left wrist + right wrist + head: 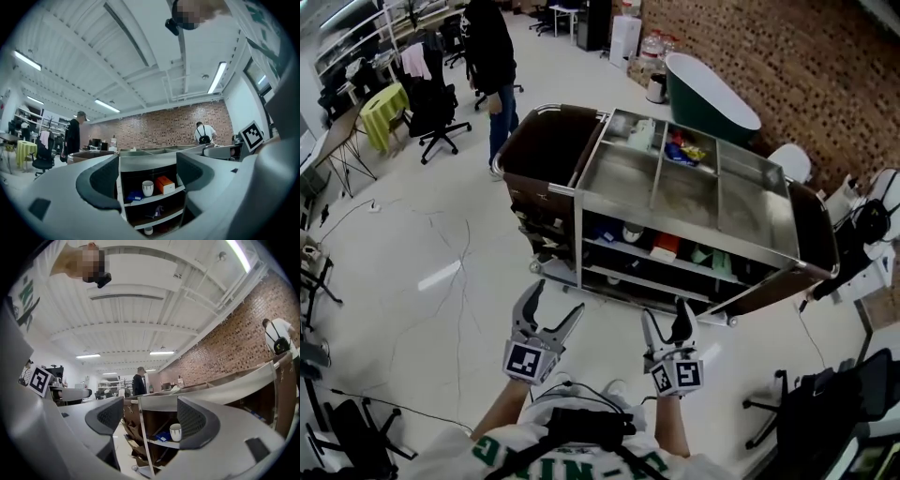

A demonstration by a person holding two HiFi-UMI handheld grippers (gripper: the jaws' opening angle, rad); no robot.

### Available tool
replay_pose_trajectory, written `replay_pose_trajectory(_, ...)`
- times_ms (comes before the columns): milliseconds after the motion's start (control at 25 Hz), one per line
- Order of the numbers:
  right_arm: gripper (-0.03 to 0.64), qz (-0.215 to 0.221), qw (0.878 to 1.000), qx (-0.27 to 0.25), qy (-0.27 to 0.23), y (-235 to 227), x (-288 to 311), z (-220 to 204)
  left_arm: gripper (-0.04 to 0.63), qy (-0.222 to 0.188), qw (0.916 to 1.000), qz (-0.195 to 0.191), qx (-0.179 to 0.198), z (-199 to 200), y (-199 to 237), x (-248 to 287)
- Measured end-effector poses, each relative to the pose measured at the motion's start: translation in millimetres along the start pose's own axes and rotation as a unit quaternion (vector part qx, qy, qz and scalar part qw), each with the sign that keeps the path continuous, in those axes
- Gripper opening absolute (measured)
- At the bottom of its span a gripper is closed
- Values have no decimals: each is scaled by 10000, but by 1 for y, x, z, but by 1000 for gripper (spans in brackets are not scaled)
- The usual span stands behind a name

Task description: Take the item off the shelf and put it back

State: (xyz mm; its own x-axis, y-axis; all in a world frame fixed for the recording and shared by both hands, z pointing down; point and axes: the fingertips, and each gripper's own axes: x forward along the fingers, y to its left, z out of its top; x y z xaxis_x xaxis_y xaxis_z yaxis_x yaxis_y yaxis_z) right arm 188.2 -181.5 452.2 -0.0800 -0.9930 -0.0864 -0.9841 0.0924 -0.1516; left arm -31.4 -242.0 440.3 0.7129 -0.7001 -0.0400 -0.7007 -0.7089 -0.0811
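A steel trolley [623, 173] with open shelves stands in front of me. On its upper shelf I see a white cup [632, 232], an orange box [665, 246] and other small items. The left gripper view shows the cup [147, 188], the orange box [165, 183] and a blue packet [135, 195] between my jaws, some way off. The cup [175, 431] also shows in the right gripper view. My left gripper [555, 298] and right gripper [666, 314] hang short of the trolley. Both are open and empty.
A person in dark clothes [492, 56] stands beyond the trolley's left end. A green tub [708, 94] lies by the brick wall behind it. Office chairs [431, 108] stand at the far left, and another chair [825, 403] at the near right. Packets [684, 150] lie in the top tray.
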Motion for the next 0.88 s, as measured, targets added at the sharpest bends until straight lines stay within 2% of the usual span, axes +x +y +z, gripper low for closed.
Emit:
replay_pose_trajectory(120, 379, -48, 9992, -285, -260, -2, -15, 30, 373, -154, 9998, -146, 14, 15, -15, 7)
replay_pose_trajectory(240, 379, -128, 9980, -399, -471, -9, -20, 54, 373, -276, 9991, -211, -236, 41, -27, 14)
replay_pose_trajectory(320, 376, -162, 9971, -504, -552, -11, -22, 64, 360, -376, 9990, -205, -127, 44, -26, 15)
replay_pose_trajectory(520, 376, -110, 9967, -569, -575, -10, -23, 68, 359, -467, 9985, -170, 245, 42, -23, 12)
replay_pose_trajectory(760, 376, 3, 9963, -626, -583, -6, -24, 67, 359, -370, 9989, -161, 220, 40, -29, 9)
replay_pose_trajectory(880, 376, -10, 9960, -639, -619, -9, -24, 70, 359, -337, 9991, -251, 20, 50, -38, 11)
